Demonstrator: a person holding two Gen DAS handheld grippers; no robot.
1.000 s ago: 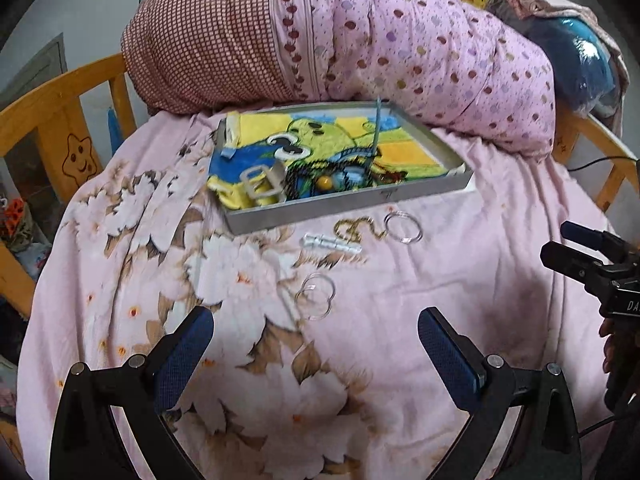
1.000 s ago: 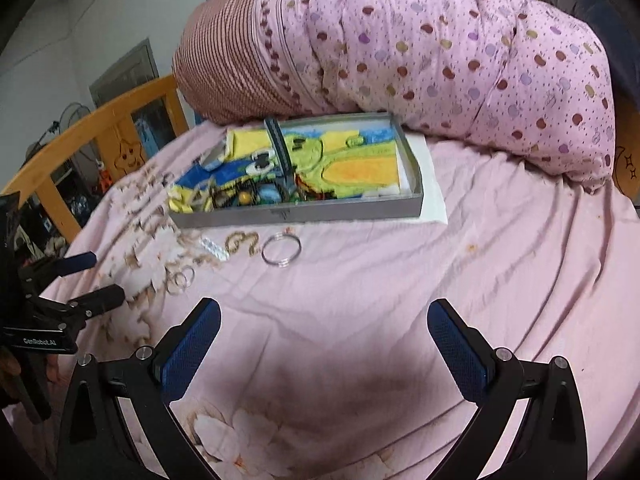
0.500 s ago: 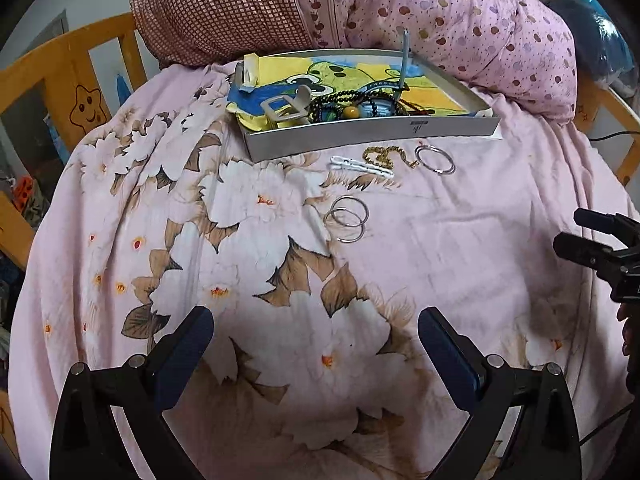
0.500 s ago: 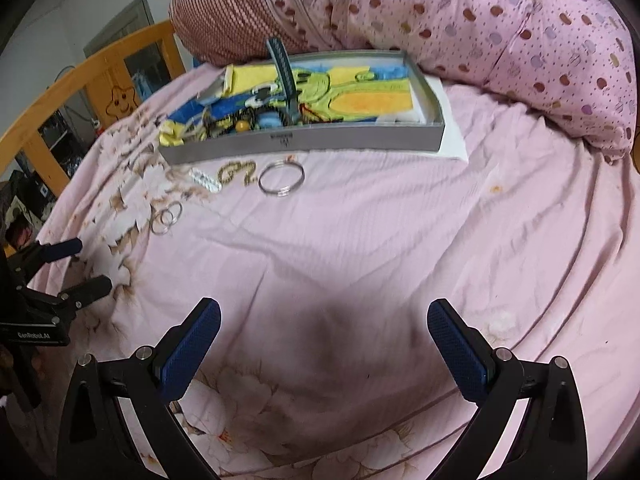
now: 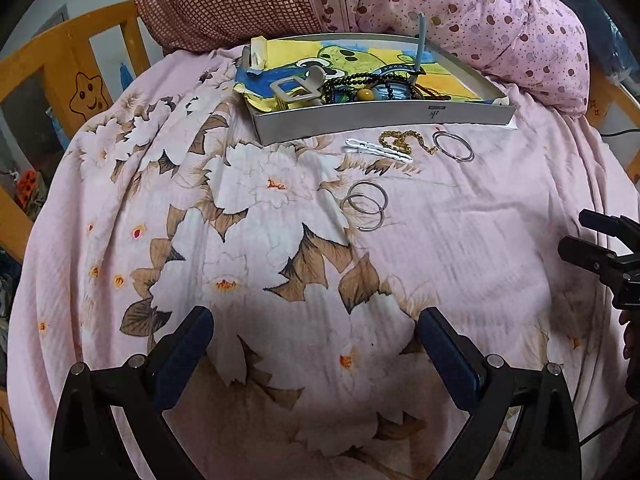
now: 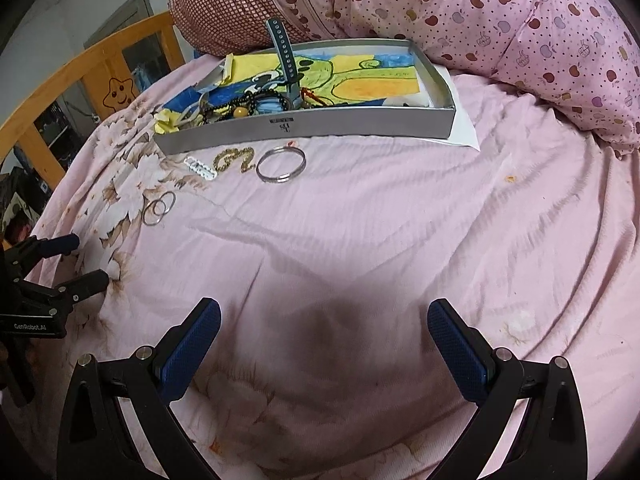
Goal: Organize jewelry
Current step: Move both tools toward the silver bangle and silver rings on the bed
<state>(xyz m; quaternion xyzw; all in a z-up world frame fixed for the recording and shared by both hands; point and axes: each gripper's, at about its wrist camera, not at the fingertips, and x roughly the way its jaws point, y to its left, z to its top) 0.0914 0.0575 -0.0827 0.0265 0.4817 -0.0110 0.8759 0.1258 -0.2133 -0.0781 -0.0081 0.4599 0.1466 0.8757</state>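
Note:
A grey tray (image 5: 384,118) (image 6: 360,122) lined with a cartoon picture holds dark beads, a watch strap and a white buckle. On the sheet before it lie a white hair clip (image 5: 378,149) (image 6: 200,167), a gold chain (image 5: 404,141) (image 6: 234,159), a silver bangle (image 5: 453,146) (image 6: 281,164) and a pair of silver rings (image 5: 365,205) (image 6: 159,207). My left gripper (image 5: 314,344) (image 6: 72,258) hangs open, well short of the rings. Over bare pink sheet my right gripper (image 6: 324,336) (image 5: 584,236) is open too, with nothing held.
A large pink dotted quilt roll (image 5: 440,8) (image 6: 460,12) lies behind the tray. Orange wooden bed rails (image 5: 68,68) (image 6: 92,80) run along the left. Wide pink sheet lies between the grippers and the jewelry.
Both grippers pulled back and tilted down, so the tray and jewelry sit farther up in view. Neither gripper's opening changed, and the jewelry has not moved.

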